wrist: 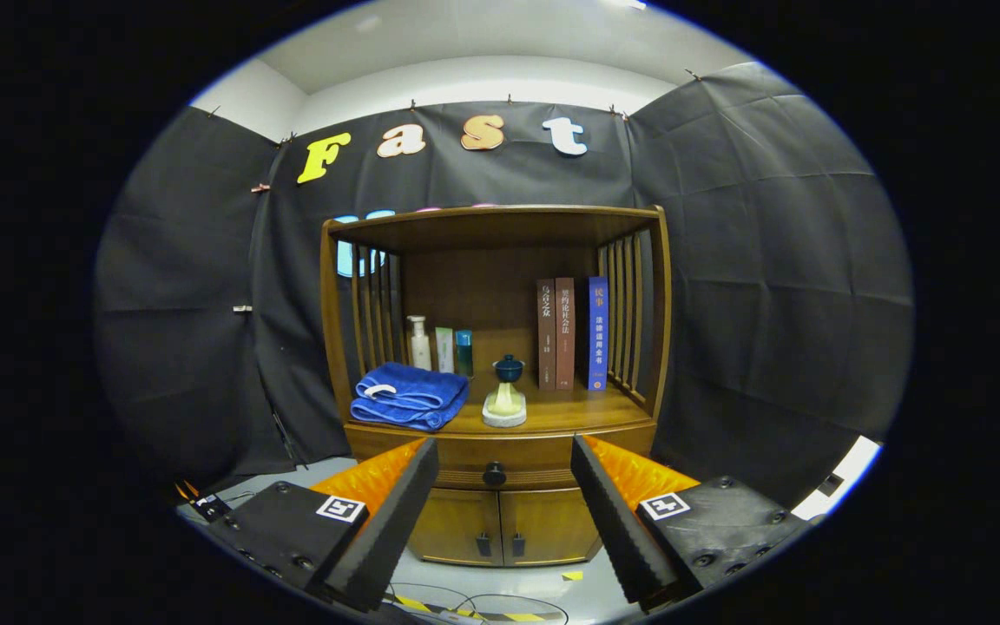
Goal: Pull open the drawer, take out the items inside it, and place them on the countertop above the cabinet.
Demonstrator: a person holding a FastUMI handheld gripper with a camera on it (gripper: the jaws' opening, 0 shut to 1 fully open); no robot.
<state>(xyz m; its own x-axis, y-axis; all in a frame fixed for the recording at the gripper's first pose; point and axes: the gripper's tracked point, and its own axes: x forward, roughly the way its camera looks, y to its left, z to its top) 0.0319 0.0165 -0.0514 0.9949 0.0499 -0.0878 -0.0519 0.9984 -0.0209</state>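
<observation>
We see the hand-held gripper (pixel 496 512) held level and facing the wooden cabinet (pixel 500 365) squarely, its fingers spread wide with nothing between them; the gap frames the drawer (pixel 509 456), which sits flush and closed, and its dark round knob (pixel 494 474) lies between the fingers and well beyond them, which we judge a fitting line for a straight reach at the knob; on the countertop above the drawer rest a folded blue towel (pixel 411 397), a small blue cup on a pale stand (pixel 506 395), bottles (pixel 439 345) and upright books (pixel 571 334); whether any of these came from the drawer we cannot tell, and its contents are hidden.
</observation>
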